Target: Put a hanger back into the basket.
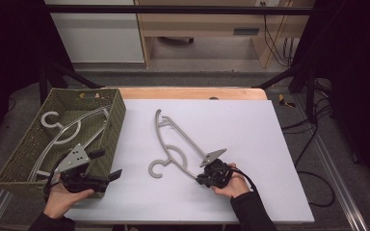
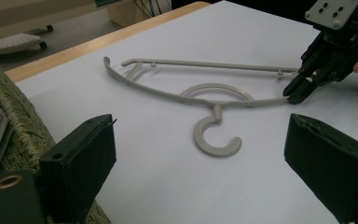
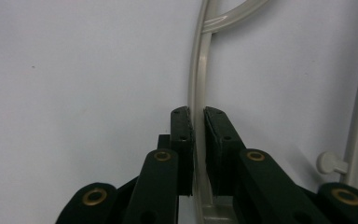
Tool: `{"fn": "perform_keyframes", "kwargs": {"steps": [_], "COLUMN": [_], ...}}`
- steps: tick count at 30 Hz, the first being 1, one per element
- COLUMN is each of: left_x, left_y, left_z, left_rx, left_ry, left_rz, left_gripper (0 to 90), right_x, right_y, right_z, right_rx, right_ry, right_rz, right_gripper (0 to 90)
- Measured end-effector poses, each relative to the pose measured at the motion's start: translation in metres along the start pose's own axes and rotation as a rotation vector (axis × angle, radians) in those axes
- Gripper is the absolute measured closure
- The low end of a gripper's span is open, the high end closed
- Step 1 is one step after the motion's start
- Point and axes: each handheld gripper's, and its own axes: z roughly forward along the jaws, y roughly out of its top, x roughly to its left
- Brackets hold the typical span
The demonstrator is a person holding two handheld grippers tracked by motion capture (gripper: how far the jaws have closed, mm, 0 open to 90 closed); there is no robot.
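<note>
High view: a grey hanger point(image 1: 173, 144) lies flat on the white tabletop point(image 1: 250, 130), hook toward the person, well apart from the green woven basket point(image 1: 118, 120) at the left, which already holds more hangers point(image 1: 62, 130). The right gripper point(image 1: 203, 180) has the near end of the hanger's curved arm, likely so the whole piece can be dragged or lifted toward the basket. The left gripper point(image 1: 107, 167) waits at the basket's near right corner, holding nothing, probably ready to steady or receive. A strip of bare wood shows at the tabletop's far edge; beyond it are grey floor, pale cabinet fronts and cables, with dark frame posts at either side.

Left gripper view: its two black fingers point(image 2: 81, 168) stand wide apart with bare tabletop between them. Ahead lies the hanger point(image 2: 214, 100), and the right gripper point(image 2: 298, 91) pinches its far arm tip. The basket wall point(image 2: 18, 126) is just beside the left finger.

Right gripper view: the fingers point(image 3: 182, 140) are clamped on the hanger's thin arm point(image 3: 196, 84), which runs straight up between them. The grip near the end leaves the hook free.
</note>
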Motion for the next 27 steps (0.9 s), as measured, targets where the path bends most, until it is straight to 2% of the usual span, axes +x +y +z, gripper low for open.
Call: {"fn": "perform_keyframes", "kwargs": {"steps": [4,9,11,19,22,27], "left_x": [0.0,-0.001,-0.001,-0.002,-0.002,-0.006], "left_y": [0.0,0.001,0.001,0.002,0.003,0.004], "left_z": [-0.002,-0.002,-0.002,-0.002,-0.002,0.003], "left_rx": [-0.004,-0.003,-0.001,0.004,0.004,0.029], "left_ry": [0.005,0.011,0.013,0.02,0.021,0.029], "left_rz": [0.002,0.014,0.016,0.029,0.035,0.071], "left_gripper": [8.3,8.3,8.3,8.3,8.4,8.4], "right_x": [-0.001,-0.002,-0.001,0.002,0.004,0.01], "right_y": [0.002,0.004,0.005,0.011,0.013,0.016], "right_z": [-0.004,-0.017,-0.023,-0.049,-0.059,-0.073], "right_rx": [-0.022,-0.078,-0.088,-0.167,-0.192,-0.218], "right_ry": [0.046,0.081,0.078,0.116,0.15,0.179], "right_rz": [0.023,0.039,0.049,0.014,-0.005,-0.021], "right_gripper": [82.7,82.6,82.6,82.6,82.6,82.6]}}
